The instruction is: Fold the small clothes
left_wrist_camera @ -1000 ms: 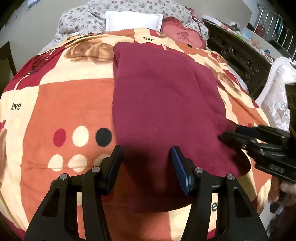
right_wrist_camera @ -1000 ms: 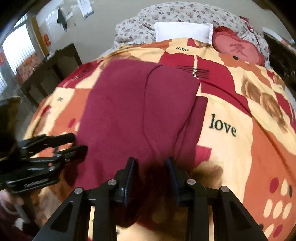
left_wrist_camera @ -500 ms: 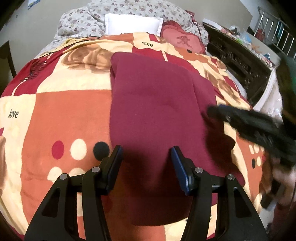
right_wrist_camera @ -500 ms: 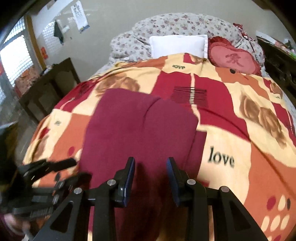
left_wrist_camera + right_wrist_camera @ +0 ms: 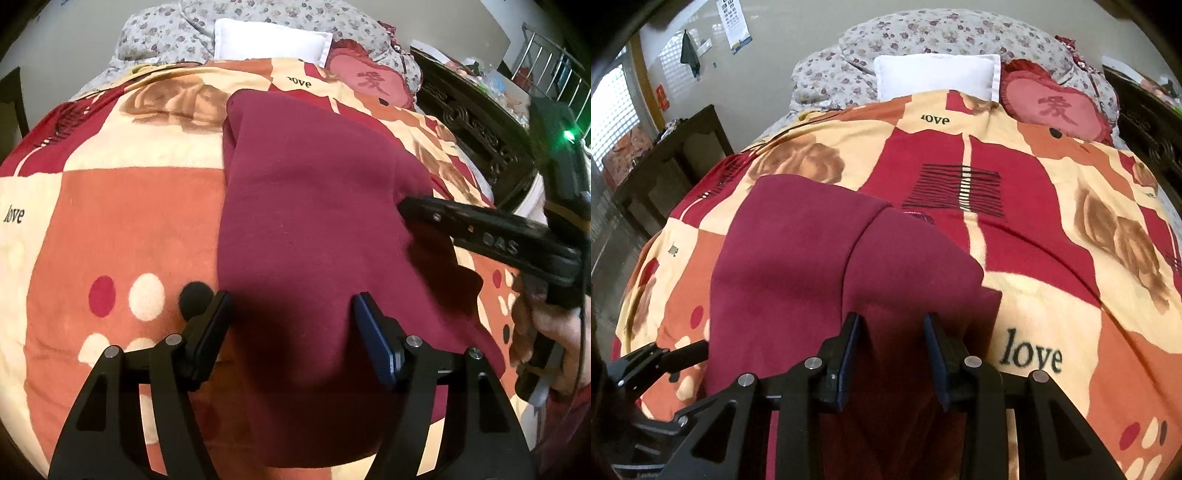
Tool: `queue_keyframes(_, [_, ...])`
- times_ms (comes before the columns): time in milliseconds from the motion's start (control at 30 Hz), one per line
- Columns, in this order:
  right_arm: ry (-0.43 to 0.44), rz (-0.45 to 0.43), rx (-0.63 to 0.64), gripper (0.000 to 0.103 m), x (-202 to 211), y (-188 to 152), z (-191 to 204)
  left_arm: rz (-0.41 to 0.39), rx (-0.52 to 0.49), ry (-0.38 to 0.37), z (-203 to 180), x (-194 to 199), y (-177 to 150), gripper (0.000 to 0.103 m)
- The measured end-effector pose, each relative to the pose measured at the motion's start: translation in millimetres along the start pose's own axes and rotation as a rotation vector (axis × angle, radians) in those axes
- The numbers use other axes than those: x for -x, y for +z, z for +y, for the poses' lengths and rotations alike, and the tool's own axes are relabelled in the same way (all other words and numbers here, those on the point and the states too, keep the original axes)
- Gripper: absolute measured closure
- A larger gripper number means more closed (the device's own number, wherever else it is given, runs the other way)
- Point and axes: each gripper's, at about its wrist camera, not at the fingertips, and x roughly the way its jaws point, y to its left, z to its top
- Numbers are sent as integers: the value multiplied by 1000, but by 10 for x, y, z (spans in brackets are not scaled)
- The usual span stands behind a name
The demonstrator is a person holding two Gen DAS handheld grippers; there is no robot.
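A dark red garment lies flat on the patterned blanket, folded lengthwise with one panel laid over the other; it also shows in the right wrist view. My left gripper is open and empty, hovering over the garment's near end. My right gripper is open and empty above the garment's right part. From the left wrist view the right gripper reaches in from the right over the garment's right edge. The left gripper's tips show at the left in the right wrist view.
The blanket covers a bed. A white pillow, a red heart cushion and a floral quilt lie at the head. Dark carved furniture stands right of the bed, a dark table to the left.
My right gripper has lifted and moved forward along the garment's right side, away from its near corner. The left gripper has stayed over the near end, open.
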Motion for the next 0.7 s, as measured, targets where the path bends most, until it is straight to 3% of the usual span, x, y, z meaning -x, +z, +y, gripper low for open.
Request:
queue_keyframes(167, [17, -6, 3, 69, 241, -160, 63, 14, 43, -29, 82, 64, 47, 34])
queue_keyframes(267, [33, 17, -7, 57, 251, -315, 68, 8, 67, -39, 125, 100, 61, 34])
queue_keyframes(367, [52, 86, -22, 53, 45, -491, 2, 37, 86, -66, 139, 40, 72, 31])
queue_keyframes(467, [116, 48, -81, 48, 119, -500, -140, 73, 95, -99, 176, -9, 105, 31])
queue_keyframes(533, [89, 7, -96, 31, 224, -472, -239, 69, 108, -119, 229, 3, 151, 31])
queue_keyframes(700, [123, 0, -147, 26, 167, -395, -484, 23, 133, -179, 354, -38, 293, 22])
